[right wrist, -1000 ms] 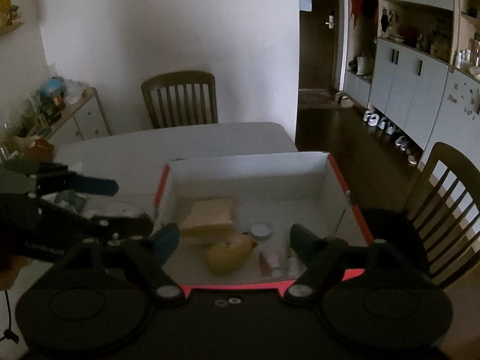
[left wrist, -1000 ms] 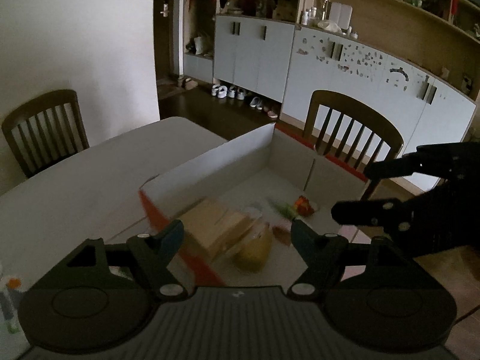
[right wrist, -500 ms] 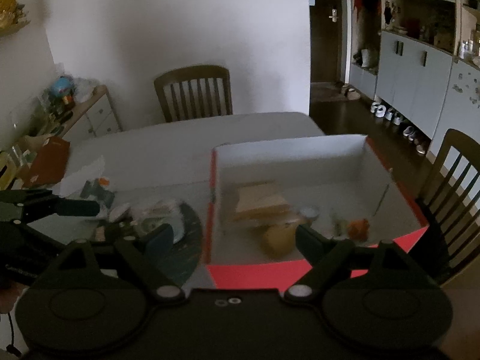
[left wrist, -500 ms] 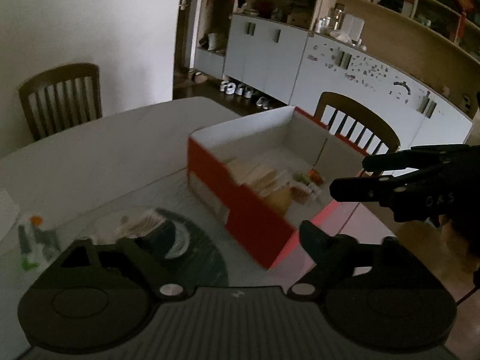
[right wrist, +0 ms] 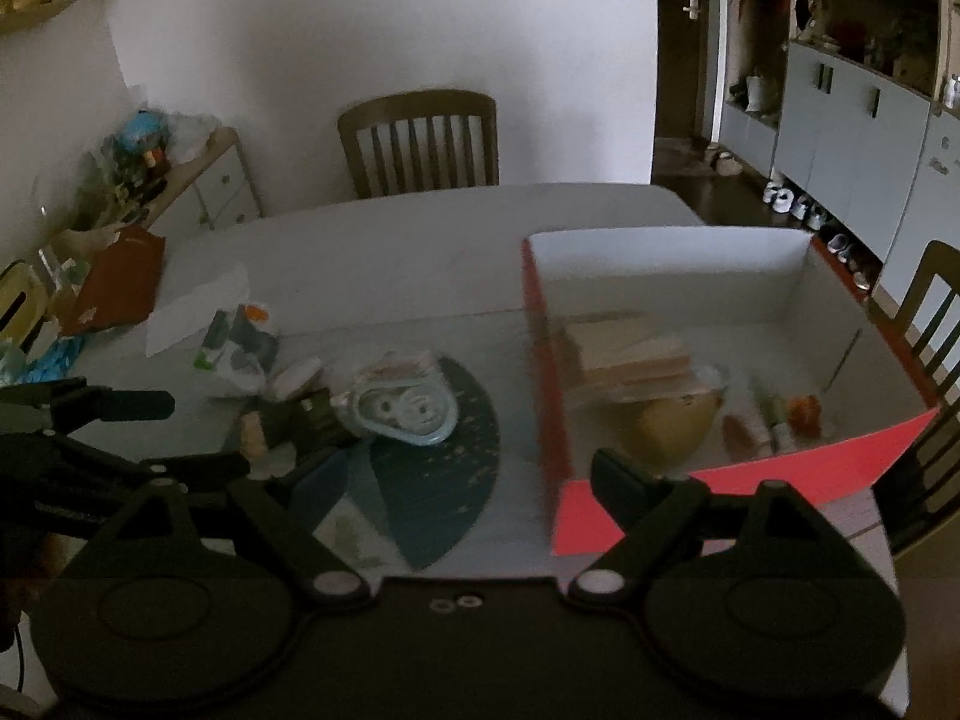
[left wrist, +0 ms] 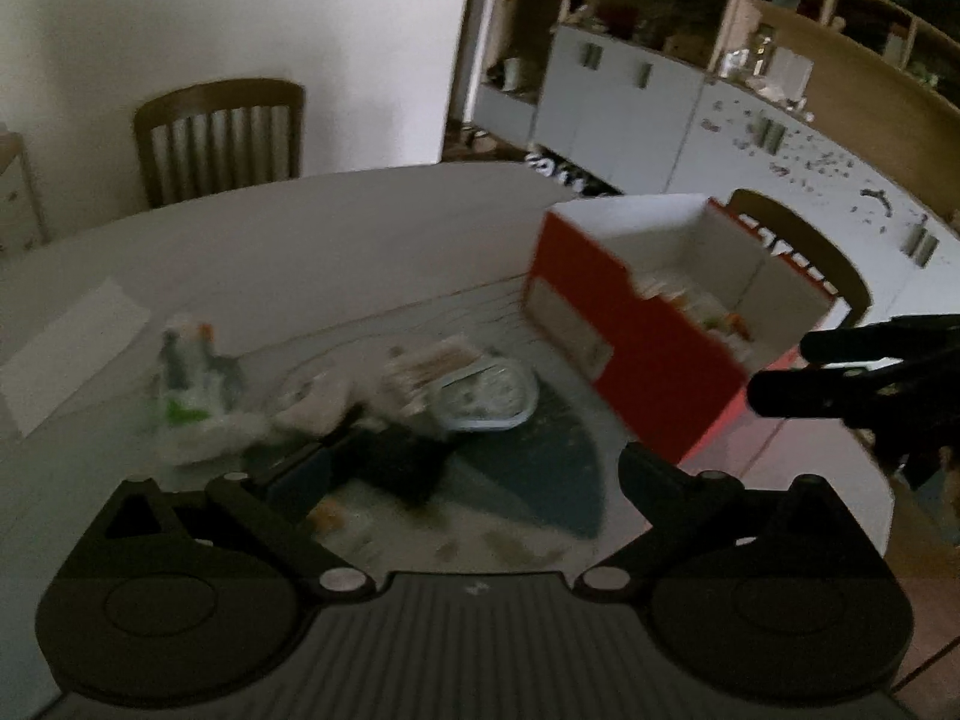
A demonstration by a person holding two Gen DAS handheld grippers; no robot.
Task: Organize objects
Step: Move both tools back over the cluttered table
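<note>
Clutter (right wrist: 336, 396) lies loose on the bench (right wrist: 420, 240), ahead of both empty, spread-apart tools: left hand-held gripper (left wrist: 474, 474) and right hand-held gripper (right wrist: 468, 474). Ahead-right, the box (right wrist: 690, 360) already holds several things; roughly half looks left.

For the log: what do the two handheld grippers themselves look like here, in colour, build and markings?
Both are matt black plastic. Each has two angular fingers with dark blue pads, on linkage arms pinned by pale round pivots above two large round discs. The left gripper has a ribbed grey centre panel. The right gripper has a smooth black one with two small rings. Faint lettering on the left one's side is unreadable. No sleeves show.
</note>
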